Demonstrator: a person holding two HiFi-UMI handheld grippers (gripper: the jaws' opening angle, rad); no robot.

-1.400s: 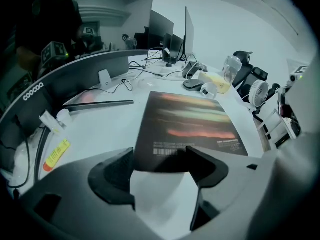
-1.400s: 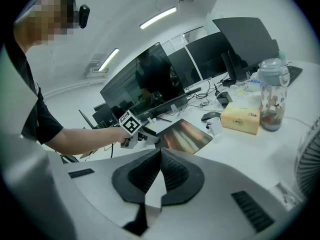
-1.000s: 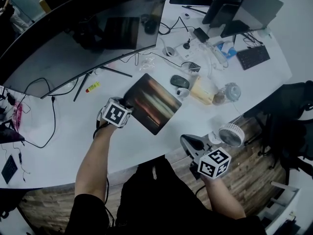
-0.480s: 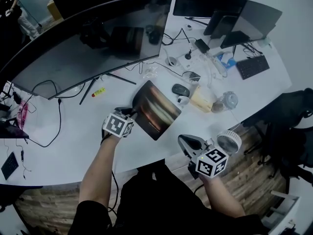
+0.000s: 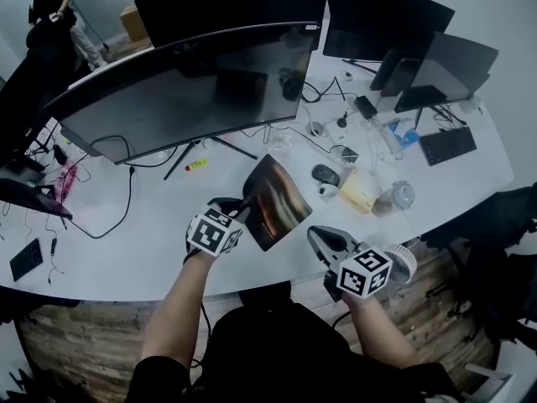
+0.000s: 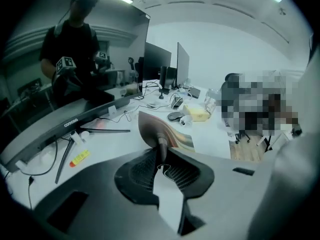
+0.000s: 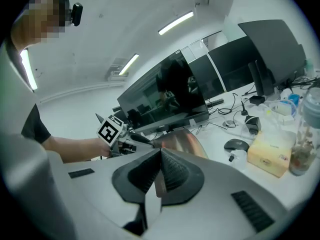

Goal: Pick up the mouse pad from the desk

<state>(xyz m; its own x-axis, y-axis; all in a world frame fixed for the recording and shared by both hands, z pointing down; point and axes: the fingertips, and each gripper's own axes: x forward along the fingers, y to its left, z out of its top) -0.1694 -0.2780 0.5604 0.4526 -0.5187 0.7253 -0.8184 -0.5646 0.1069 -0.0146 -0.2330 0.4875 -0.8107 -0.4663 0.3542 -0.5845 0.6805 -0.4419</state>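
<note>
**Head view:** My left gripper (image 5: 244, 211) has the near-left corner of the mouse pad (image 5: 277, 201) in its fingers. A second ago the pad lay flat on the white surface (image 5: 151, 242). Now it is raised and tipped steeply, its printed face turned toward the right. I judge the pick-up is nearly done; what remains is to carry it clear. I cannot tell whether its far edge has left the surface. My right gripper (image 5: 317, 235) has come up a little too and hangs just beside the pad's near-right edge, apart from it.

**Left gripper view:** My fingers are closing, and the pad's corner is pinched between their ribbed pads, so I am grasping it. The pad stands up just beyond the tips, with the mouse (image 6: 175, 116) farther off on the surface. Along the lower edge of the curved monitor (image 6: 95, 111) I read "coocaa". A yellow pen-like thing (image 6: 80, 157) lies under the monitor stand; its print is too small to read.

**Right gripper view:** These fingers are clenched tip to tip on nothing. The pad shows only beyond them, and past it my left gripper's cube with its black-and-white square marker. No other writing is legible.
</note>
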